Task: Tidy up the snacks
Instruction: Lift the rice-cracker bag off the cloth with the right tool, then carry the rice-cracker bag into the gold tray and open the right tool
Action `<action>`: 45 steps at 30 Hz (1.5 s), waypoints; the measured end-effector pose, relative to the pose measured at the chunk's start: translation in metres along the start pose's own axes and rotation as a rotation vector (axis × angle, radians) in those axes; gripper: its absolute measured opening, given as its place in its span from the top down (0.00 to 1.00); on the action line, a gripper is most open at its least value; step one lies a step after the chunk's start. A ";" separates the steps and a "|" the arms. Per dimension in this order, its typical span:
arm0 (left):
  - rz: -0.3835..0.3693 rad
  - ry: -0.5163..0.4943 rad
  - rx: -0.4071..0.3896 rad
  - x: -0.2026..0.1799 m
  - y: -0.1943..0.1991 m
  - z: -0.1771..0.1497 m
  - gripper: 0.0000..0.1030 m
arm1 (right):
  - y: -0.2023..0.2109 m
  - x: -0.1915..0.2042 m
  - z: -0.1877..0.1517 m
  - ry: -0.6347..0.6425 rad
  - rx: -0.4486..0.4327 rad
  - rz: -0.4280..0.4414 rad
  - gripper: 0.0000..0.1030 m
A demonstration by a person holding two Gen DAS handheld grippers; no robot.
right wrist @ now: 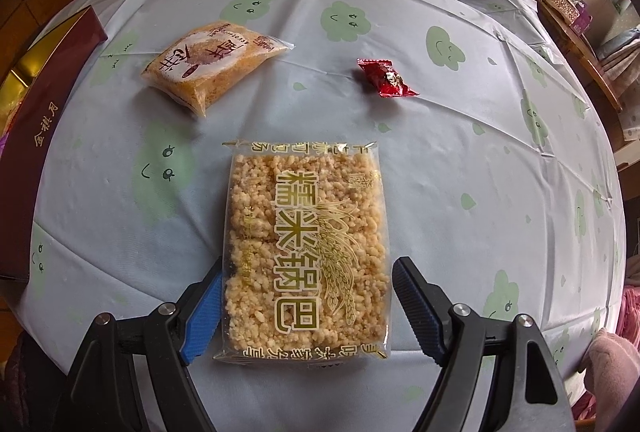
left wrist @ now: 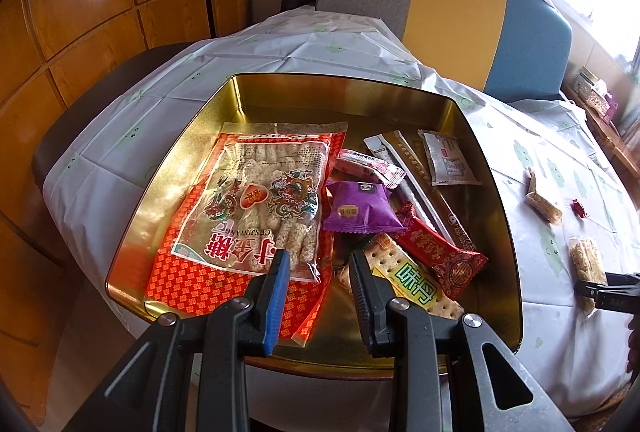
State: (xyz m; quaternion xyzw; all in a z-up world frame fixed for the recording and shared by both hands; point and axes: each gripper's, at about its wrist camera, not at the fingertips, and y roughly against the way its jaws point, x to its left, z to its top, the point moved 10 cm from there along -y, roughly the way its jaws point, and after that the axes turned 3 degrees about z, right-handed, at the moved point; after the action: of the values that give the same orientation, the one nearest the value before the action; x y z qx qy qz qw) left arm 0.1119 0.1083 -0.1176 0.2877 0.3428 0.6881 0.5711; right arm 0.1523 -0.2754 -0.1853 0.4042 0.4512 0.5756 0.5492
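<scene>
In my right wrist view the rice-cracker pack (right wrist: pixel 306 244) lies flat on the tablecloth (right wrist: pixel 460 160) in the lower middle of the frame, long side running up the picture, and my right gripper (right wrist: pixel 306 296) straddles its near half with the jaws spread wide; the blue pad at lower left sits right at the wrapper's edge, the black one at lower right stands a little clear, so nothing is gripped yet. I judge this pack light and stiff, but brittle: puffed rice slabs under thin, glossy film that will slide and crackle. I would close across the short width on the body of the slab, gently, not on the crimped end seams, which would fold, and not hard enough to crumble the contents. A smaller orange snack bag (right wrist: pixel 212 66) lies at upper left, well apart, and a red wrapped candy (right wrist: pixel 386 78) at upper right. In the left wrist view my left gripper (left wrist: pixel 320 264) hangs over the near edge of the gold tin (left wrist: pixel 500 200), jaws at a narrow gap with nothing between them. The tin, centre of that frame, already holds a large red sesame-candy bag (left wrist: pixel 248 208), a purple packet (left wrist: pixel 360 208) and other wrapped snacks, with room toward the top.
</scene>
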 end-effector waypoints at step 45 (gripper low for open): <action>0.006 -0.002 -0.025 0.009 0.010 0.000 0.70 | 0.043 0.066 -0.010 -0.079 -0.097 0.195 0.29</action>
State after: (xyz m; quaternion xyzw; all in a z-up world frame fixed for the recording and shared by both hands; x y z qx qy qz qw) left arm 0.1045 0.1162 -0.1095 0.2822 0.3326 0.6940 0.5729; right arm 0.1265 -0.2095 -0.1489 0.4415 0.3593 0.6313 0.5267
